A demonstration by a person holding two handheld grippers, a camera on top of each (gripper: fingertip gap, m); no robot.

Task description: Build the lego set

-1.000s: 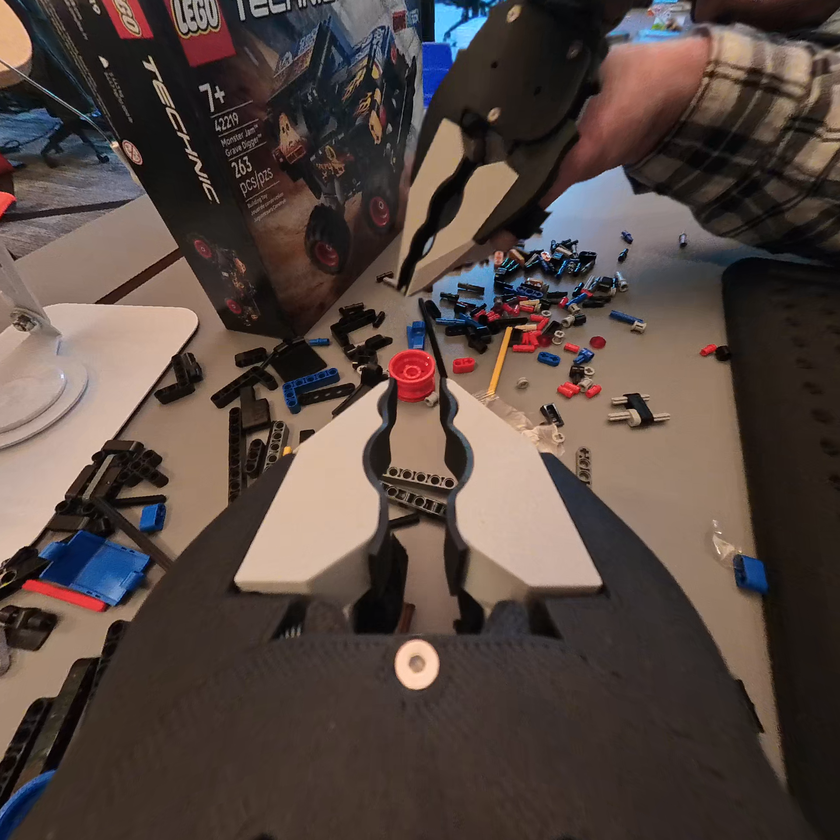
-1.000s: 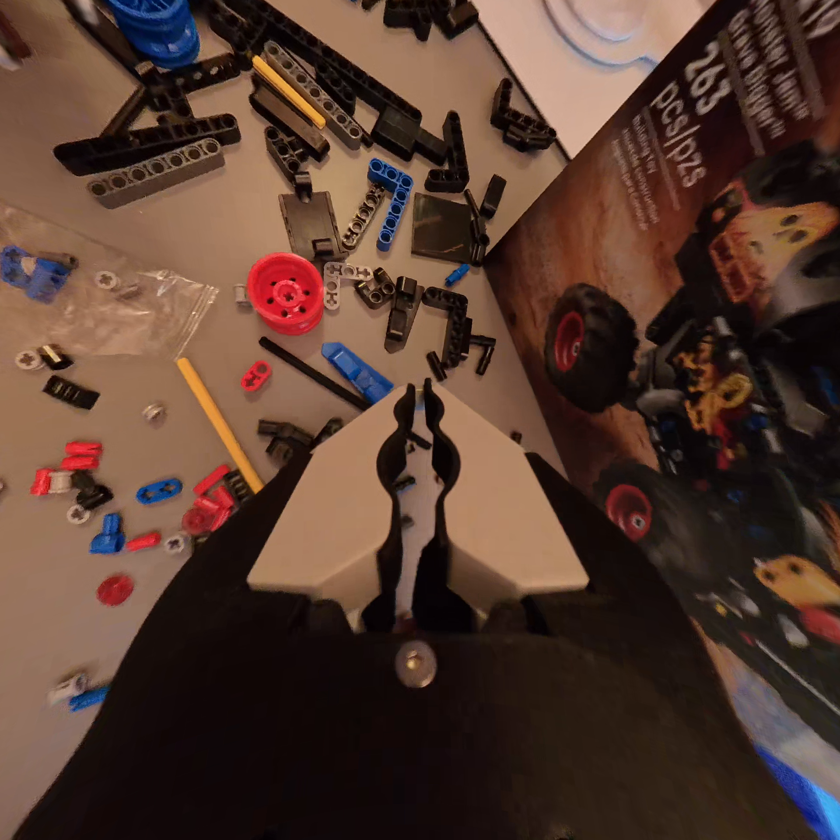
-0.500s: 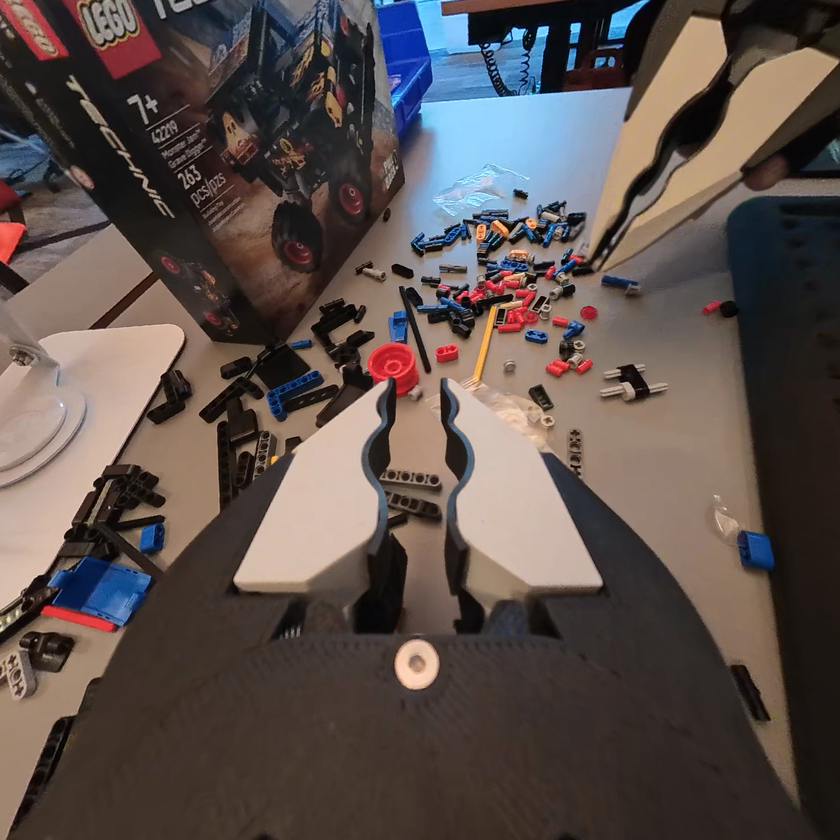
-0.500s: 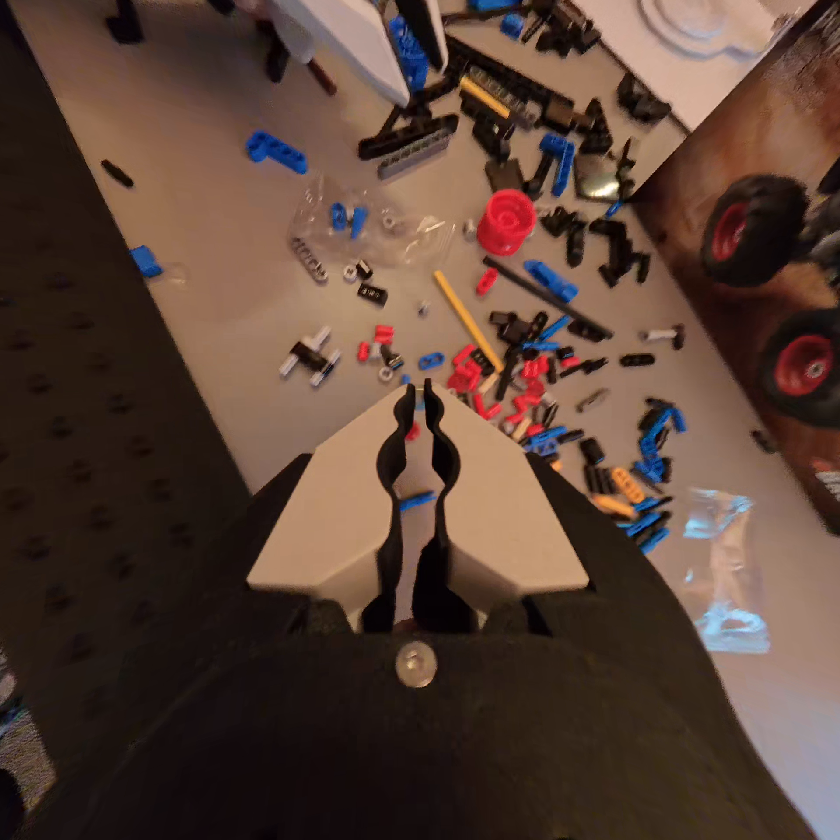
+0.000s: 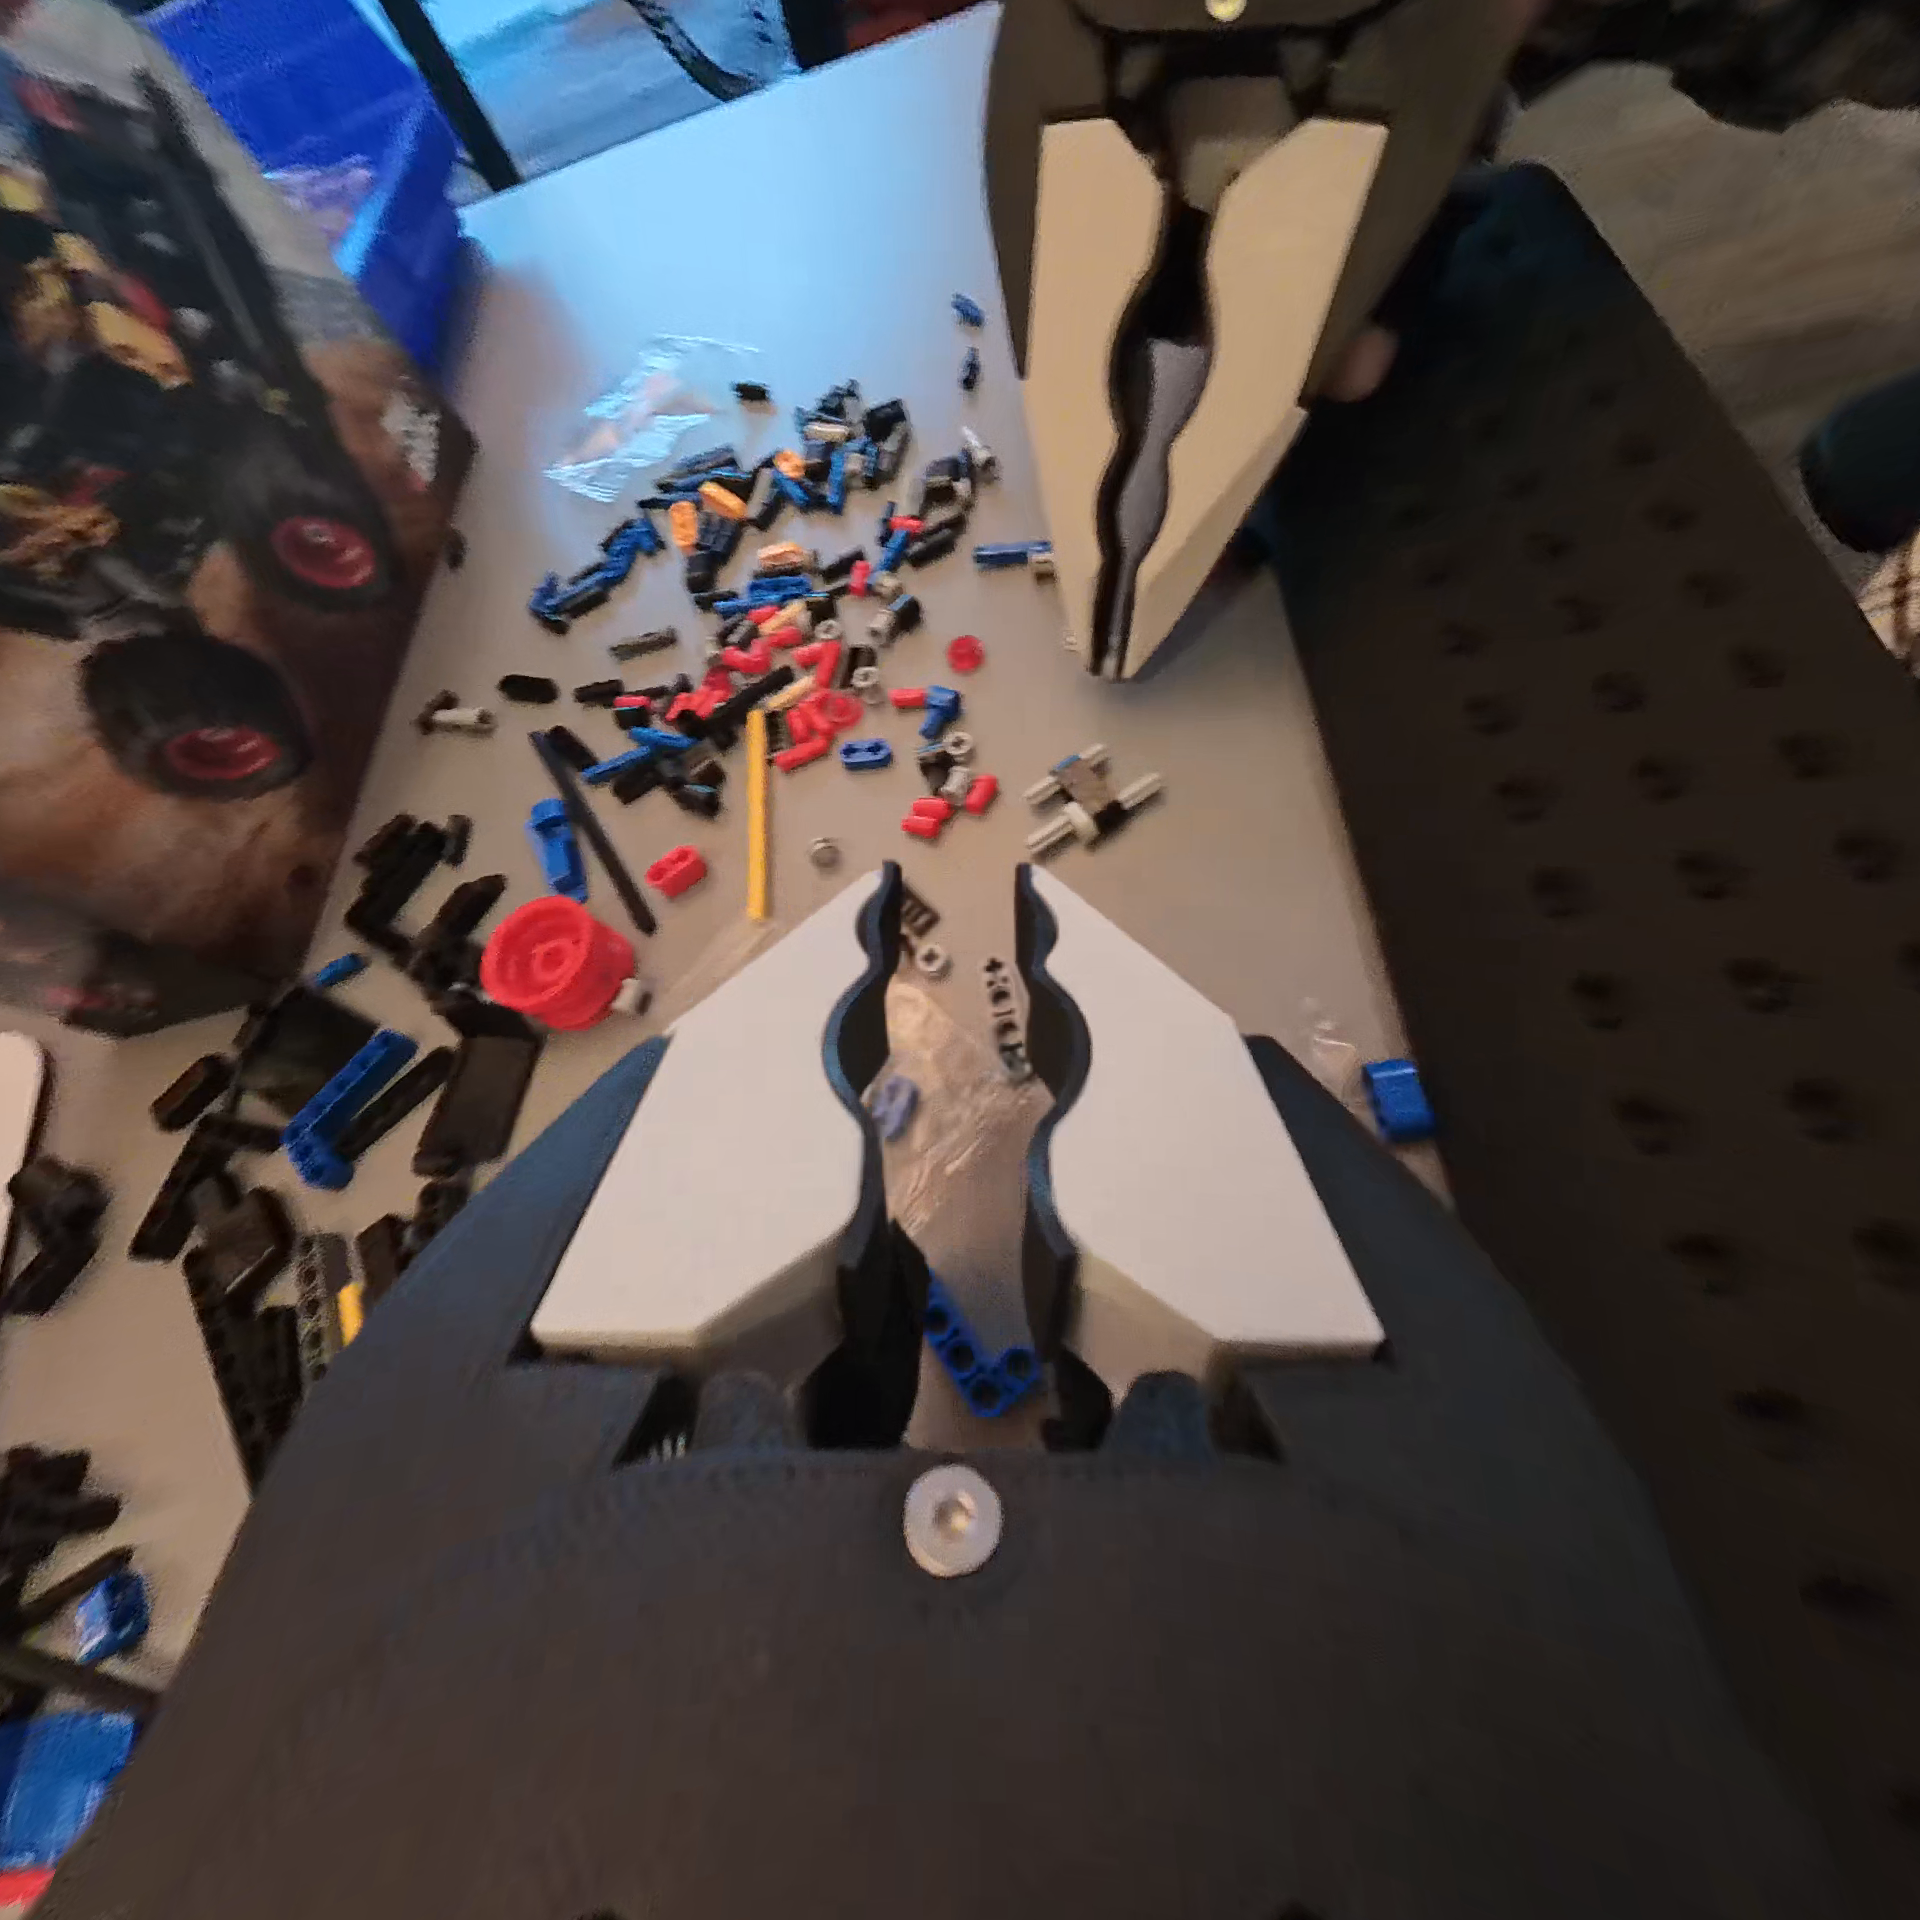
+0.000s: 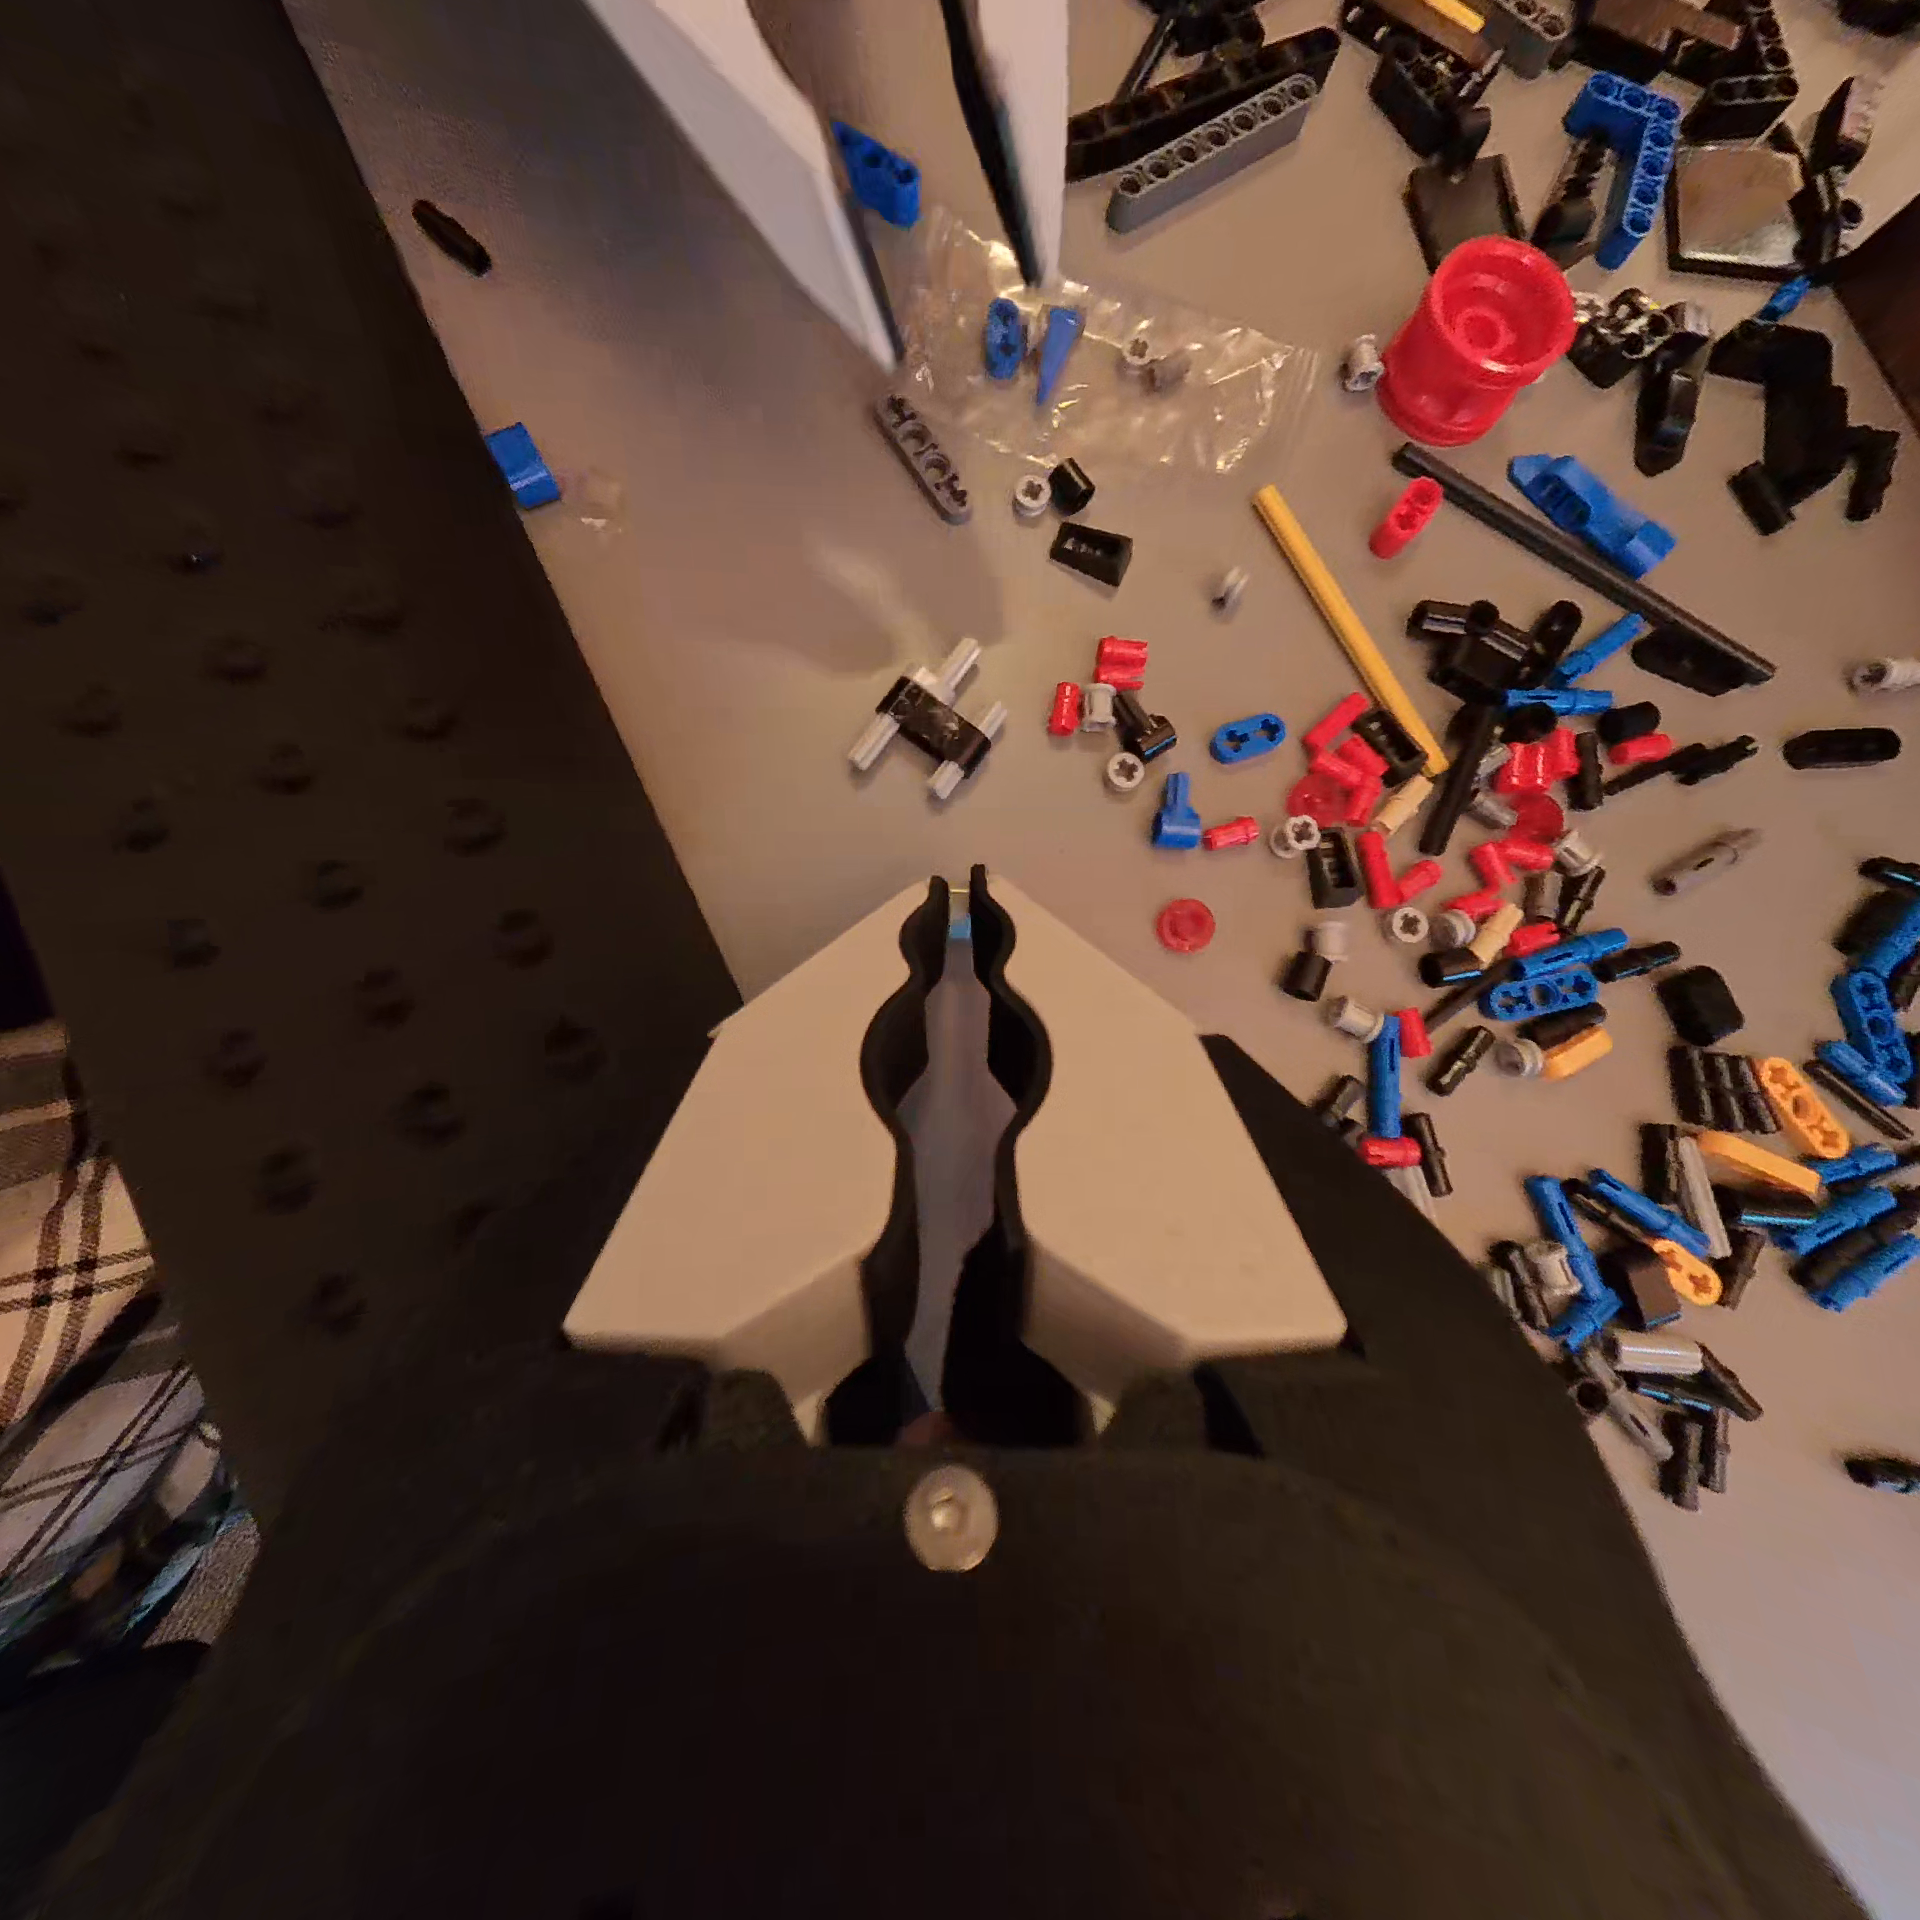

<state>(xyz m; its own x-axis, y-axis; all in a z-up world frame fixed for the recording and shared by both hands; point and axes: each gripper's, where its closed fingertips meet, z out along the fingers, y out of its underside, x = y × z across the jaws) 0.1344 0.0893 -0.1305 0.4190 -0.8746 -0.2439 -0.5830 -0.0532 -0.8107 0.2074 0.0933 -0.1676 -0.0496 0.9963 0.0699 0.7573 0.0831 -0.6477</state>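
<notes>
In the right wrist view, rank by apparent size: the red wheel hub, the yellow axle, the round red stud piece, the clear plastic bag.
1. Clear plastic bag, the widest.
2. Red wheel hub and yellow axle: unsure; the axle is longer, the hub bulkier.
3. Round red stud piece, plainly smallest.

**Camera placement: two wrist views over one desk**

Left wrist view: mounted behind the left gripper point(image 5: 951, 883), looking forward and downward along its jaws across the desk point(image 5: 727, 260); the right gripper point(image 5: 1117, 665) hangs at far right.

Right wrist view: mounted behind the right gripper point(image 6: 961, 883), looking steeply down, closer to the surface; the left gripper point(image 6: 966, 312) enters at the far edge.

Shared ground: red wheel point(image 5: 556, 966) point(image 6: 1475, 338), yellow axle point(image 5: 758, 821) point(image 6: 1345, 623), clear bag point(image 6: 1101, 364), dark mat point(image 5: 1610, 831) point(image 6: 260, 623).
</notes>
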